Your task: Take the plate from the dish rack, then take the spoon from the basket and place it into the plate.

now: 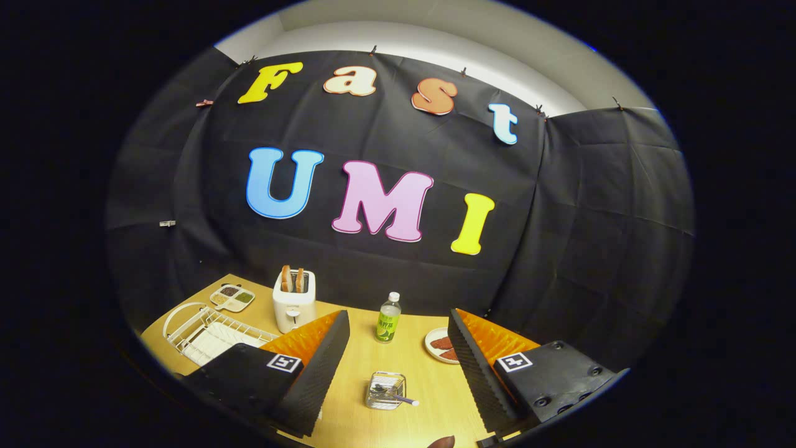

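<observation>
Wooden table point(429, 379) below my gripper point(398, 348), fingers spread wide, empty; basket point(385, 390) with what looks like the spoon point(398, 397) between them; dish rack point(208, 333) at ten o'clock.

White dish rack point(205, 336), green-labelled bottle point(388, 318), tan wooden table point(429, 398).

The gripper point(398, 367) hangs above the wooden table point(354, 373) with its fingers spread wide and empty, the wire basket point(385, 390) holding a spoon point(398, 397) between them, the dish rack point(208, 333) near the table's left edge.
</observation>
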A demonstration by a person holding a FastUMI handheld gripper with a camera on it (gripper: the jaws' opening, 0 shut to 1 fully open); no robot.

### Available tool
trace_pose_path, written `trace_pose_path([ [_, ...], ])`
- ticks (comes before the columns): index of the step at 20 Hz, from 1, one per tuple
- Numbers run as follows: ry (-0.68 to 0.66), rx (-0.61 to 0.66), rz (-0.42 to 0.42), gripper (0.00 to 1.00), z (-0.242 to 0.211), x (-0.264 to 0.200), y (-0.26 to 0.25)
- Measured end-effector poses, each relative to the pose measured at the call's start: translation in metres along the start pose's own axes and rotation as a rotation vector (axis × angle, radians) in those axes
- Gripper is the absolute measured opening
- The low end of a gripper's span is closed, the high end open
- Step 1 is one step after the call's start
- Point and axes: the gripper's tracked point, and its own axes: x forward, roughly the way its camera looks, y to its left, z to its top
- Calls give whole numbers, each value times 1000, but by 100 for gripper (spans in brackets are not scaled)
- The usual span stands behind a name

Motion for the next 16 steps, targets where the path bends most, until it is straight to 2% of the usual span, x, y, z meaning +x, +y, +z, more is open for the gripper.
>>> trace_pose_path([
  [9, 306, 18, 163, 95, -67, 61, 95],
  [13, 483, 22, 153, 94, -115, 88, 119],
  [16, 596, -1, 125, 83, -158, 101, 130],
])
